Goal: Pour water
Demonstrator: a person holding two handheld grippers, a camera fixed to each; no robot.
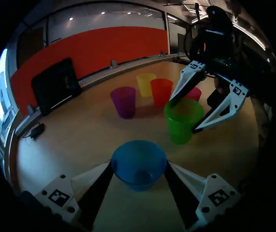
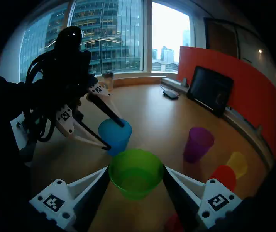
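A blue cup (image 1: pixel 139 164) sits upright between the fingers of my left gripper (image 1: pixel 138 170), which is shut on it. Beyond it, my right gripper (image 1: pixel 182 114) is shut on a green cup (image 1: pixel 183 120), held by a dark-sleeved person. In the right gripper view the green cup (image 2: pixel 136 173) is held upright by my right gripper (image 2: pixel 136 176), and the blue cup (image 2: pixel 115 135) stands just behind it in the left gripper (image 2: pixel 112 135). The two cups are close but apart. Whether either holds water is hard to tell.
On the wooden table (image 1: pixel 80 135) stand a purple cup (image 1: pixel 124 101), a yellow cup (image 1: pixel 145 84), a red cup (image 1: pixel 161 92) and a pink cup (image 1: pixel 194 94). A dark monitor (image 1: pixel 56 85) and a small black device (image 1: pixel 35 130) sit by the orange wall.
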